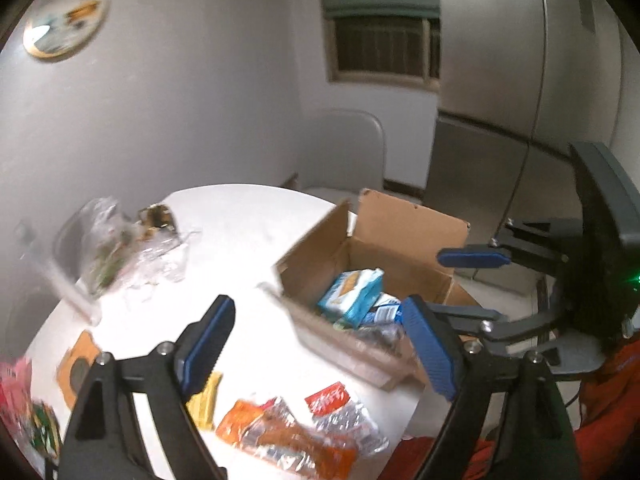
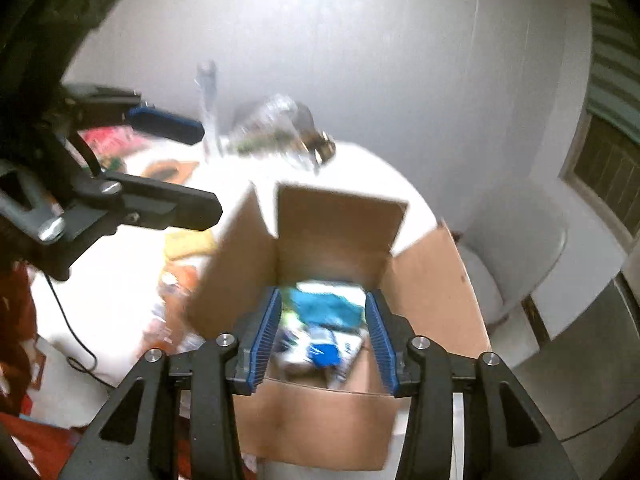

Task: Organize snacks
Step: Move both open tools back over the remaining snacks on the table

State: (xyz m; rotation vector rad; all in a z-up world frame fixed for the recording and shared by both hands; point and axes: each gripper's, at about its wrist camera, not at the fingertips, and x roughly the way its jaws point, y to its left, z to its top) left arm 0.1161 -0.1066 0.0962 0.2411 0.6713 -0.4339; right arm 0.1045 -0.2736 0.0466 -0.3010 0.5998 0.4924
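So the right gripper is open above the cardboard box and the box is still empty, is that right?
Not quite. The right gripper is open above the cardboard box, but the box is not empty: the left wrist view shows a light blue snack pack inside, with other packets beside it. The right wrist view shows them too, blurred.

Matt cardboard box (image 2: 332,420), glossy plastic snack wrappers (image 1: 288,432), smooth white table (image 1: 248,232).

Packets (image 2: 320,332) in the box (image 2: 320,416) blur beyond reading
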